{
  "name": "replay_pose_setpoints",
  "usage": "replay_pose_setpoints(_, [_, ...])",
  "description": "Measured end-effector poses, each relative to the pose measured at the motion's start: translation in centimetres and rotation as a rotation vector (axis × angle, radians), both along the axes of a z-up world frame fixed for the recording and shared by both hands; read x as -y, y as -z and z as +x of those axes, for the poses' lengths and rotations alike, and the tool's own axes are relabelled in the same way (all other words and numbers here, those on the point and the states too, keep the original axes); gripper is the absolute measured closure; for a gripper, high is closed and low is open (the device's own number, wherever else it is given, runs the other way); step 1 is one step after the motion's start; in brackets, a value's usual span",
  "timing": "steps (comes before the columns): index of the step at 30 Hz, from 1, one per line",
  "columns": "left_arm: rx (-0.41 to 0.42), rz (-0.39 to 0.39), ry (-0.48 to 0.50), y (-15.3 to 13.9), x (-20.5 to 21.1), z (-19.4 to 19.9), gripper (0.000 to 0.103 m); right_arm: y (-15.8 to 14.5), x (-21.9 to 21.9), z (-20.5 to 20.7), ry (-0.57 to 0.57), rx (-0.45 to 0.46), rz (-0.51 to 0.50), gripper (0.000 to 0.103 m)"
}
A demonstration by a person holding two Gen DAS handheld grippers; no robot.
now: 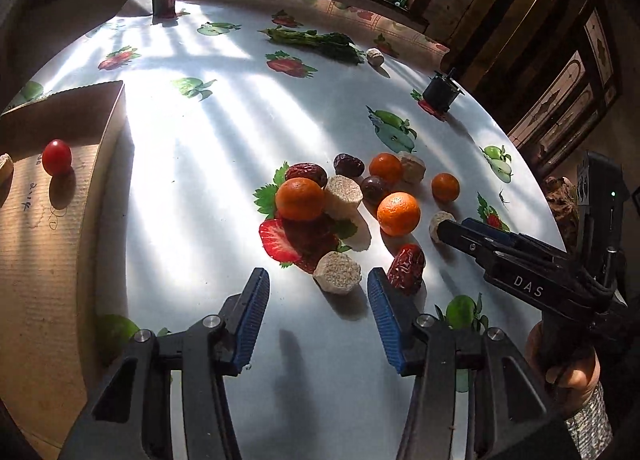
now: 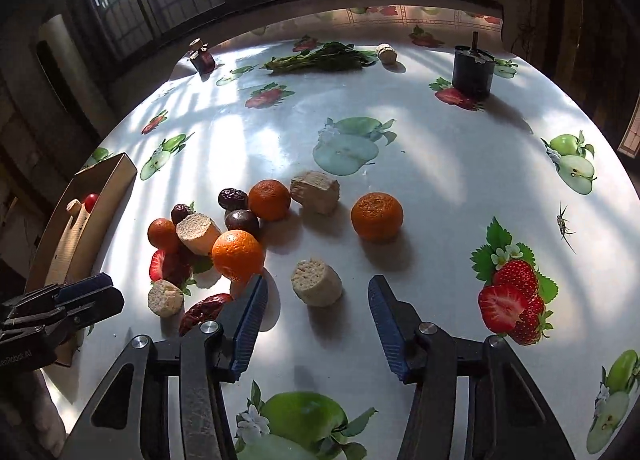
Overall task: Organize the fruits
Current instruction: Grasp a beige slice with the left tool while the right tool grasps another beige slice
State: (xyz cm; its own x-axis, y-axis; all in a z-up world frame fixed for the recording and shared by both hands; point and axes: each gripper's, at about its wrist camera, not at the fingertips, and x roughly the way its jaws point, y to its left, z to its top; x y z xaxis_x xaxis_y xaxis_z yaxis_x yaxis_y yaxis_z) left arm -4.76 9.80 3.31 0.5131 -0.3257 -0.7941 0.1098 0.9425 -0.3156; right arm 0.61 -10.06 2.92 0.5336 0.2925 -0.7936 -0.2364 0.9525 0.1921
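Note:
Several oranges [image 1: 299,197] [image 2: 238,254], dark dates [image 1: 349,164] and beige round chunks lie clustered on the fruit-print tablecloth. My left gripper [image 1: 318,274] is open; a beige chunk [image 1: 338,277] lies just ahead between its fingertips, untouched, and a red date [image 1: 408,266] rests against its right finger. My right gripper [image 2: 318,279] is open too, its tips on either side of another beige chunk [image 2: 316,282] with gaps showing. A cardboard box [image 1: 116,123] [image 2: 116,179] at the left holds a cherry tomato [image 1: 57,157] [image 2: 91,200].
A bunch of greens [image 2: 320,57], a black pot [image 2: 472,71], a small dark jar [image 2: 202,57] and a cork-like piece [image 2: 387,51] stand at the far side under the window. One lone orange [image 2: 377,215] sits right of the cluster. The table's round edge curves close on the right.

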Motion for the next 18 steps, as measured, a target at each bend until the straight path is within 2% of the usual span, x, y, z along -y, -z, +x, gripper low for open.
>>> replay_pose_setpoints(5, [0.016,0.023,0.056,0.9,1.5,0.1,0.053,1.1,-0.4,0.5,0.000,-0.012,-0.008,0.053])
replay_pose_setpoints(6, [0.013,0.030,0.057,1.1,1.6,0.2,0.060,1.3,-0.3,0.7,0.005,-0.017,-0.006,0.056])
replay_pose_setpoints(7, [0.009,0.029,0.060,1.3,1.7,0.3,0.072,1.2,-0.2,0.7,0.013,-0.009,-0.007,0.061])
replay_pose_setpoints(9, [0.003,0.016,0.066,1.5,1.6,0.6,0.081,1.2,0.1,0.8,0.018,-0.015,0.010,0.067])
replay_pose_setpoints(10, [0.006,0.014,0.062,1.5,1.5,0.6,0.080,1.2,0.2,0.8,0.021,-0.016,0.018,0.071])
replay_pose_setpoints(18, [0.020,0.018,0.056,1.7,2.1,1.2,0.078,1.3,0.4,0.6,0.031,-0.002,0.024,0.071])
